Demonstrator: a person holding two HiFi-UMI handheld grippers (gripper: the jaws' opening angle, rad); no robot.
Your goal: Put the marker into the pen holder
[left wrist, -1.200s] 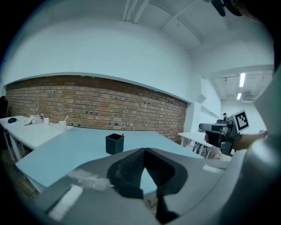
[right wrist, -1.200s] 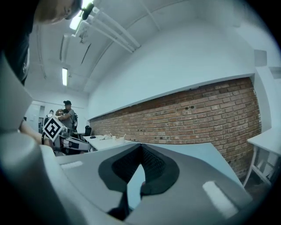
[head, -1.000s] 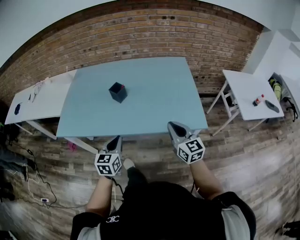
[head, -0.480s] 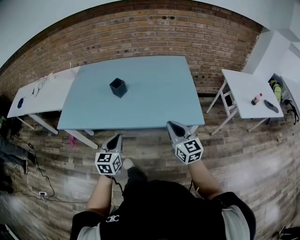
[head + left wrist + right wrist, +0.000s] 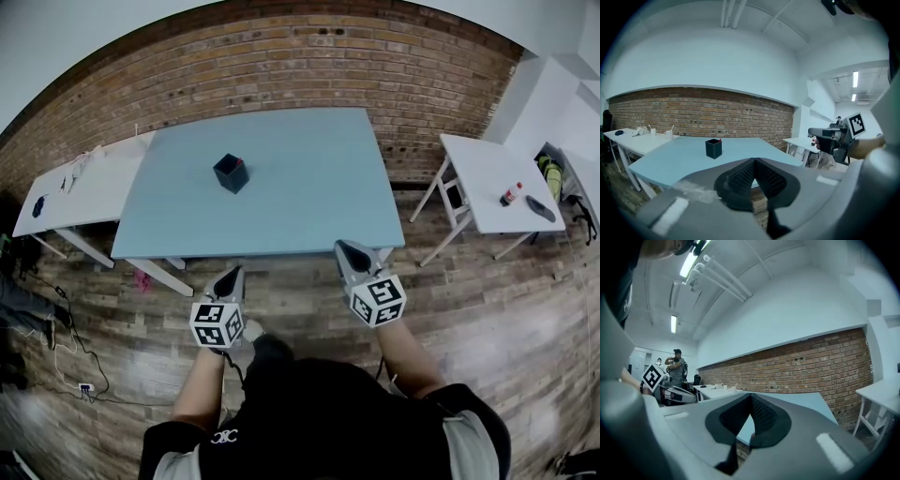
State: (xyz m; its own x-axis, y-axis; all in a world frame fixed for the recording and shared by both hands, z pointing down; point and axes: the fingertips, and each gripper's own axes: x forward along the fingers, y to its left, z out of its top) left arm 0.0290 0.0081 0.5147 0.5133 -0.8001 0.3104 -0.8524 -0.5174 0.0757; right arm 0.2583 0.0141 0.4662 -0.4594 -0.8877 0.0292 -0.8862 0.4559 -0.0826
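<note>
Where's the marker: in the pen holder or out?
In. The marker shows its red tip above the rim of the upright pen holder.

The left gripper sits low before the near edge of a blue table, its jaws closed tip to tip with nothing between them. Well beyond them on the table stands a dark pen holder, with a red marker tip showing at its rim. A brick wall runs behind. At far right the right gripper shows side on.
</note>
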